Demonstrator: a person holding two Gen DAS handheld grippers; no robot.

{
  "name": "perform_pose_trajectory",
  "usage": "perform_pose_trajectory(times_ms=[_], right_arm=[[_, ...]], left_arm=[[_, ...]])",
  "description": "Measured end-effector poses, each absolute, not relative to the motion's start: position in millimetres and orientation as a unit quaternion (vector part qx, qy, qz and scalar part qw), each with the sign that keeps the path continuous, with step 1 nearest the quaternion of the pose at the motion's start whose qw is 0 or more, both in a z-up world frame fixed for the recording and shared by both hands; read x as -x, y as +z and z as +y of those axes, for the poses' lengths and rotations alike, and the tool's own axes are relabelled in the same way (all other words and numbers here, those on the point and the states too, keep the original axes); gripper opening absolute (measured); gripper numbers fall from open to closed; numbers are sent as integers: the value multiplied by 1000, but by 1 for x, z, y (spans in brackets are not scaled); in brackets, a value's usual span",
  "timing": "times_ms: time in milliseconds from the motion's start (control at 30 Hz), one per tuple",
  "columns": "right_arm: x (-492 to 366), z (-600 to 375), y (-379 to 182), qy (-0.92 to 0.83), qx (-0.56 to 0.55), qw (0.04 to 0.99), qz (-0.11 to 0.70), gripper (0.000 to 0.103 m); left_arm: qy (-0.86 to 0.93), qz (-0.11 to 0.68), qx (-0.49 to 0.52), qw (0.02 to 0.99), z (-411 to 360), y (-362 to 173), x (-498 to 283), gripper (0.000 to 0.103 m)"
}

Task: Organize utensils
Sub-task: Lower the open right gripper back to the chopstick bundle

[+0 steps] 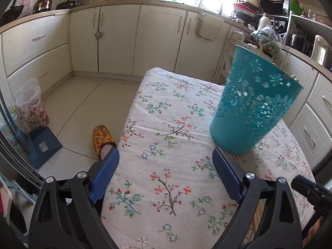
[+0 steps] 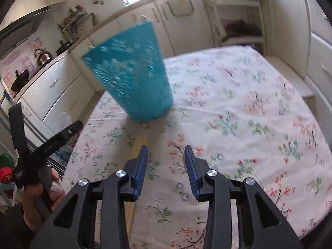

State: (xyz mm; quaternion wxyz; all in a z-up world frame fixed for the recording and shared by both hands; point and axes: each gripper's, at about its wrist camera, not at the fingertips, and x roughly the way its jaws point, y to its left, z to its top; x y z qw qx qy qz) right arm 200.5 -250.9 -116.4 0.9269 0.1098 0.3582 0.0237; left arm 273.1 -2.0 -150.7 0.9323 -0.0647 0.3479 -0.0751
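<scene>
The teal perforated holder (image 1: pixel 252 101) stood on the floral tablecloth (image 1: pixel 166 124), ahead of both grippers. Its inside was hidden, so nothing could be said of its contents. One pale wooden utensil (image 2: pixel 141 143), perhaps a spoon handle, lay on the cloth below the right gripper (image 2: pixel 166 166), whose jaws were released. The left gripper (image 1: pixel 166 170) gaped wide, holding nothing. Sorting seemed unfinished.
</scene>
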Motion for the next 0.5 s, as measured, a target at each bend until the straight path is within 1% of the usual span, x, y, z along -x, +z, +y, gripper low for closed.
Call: perform_pose_trajectory(times_ms=[167,233,300,400,500], right_arm=[[-203,-244,-130,28,-98,918,383,37],[-204,-241,-137,32,-94,914,394,31],[-205,-237,-141,38,-88,911,401,29],[-207,-228,-145,52,-77,907,410,21],[-211,-219,-151,57,-64,905,417,19]], left_arm=[[-74,353,52,931,-9,-149,-263,89],[-74,354,53,931,-10,-150,-260,89],[-72,358,51,930,-11,-153,-260,89],[-71,359,48,929,-12,-156,-259,89],[-72,366,51,927,-12,-159,-261,89]])
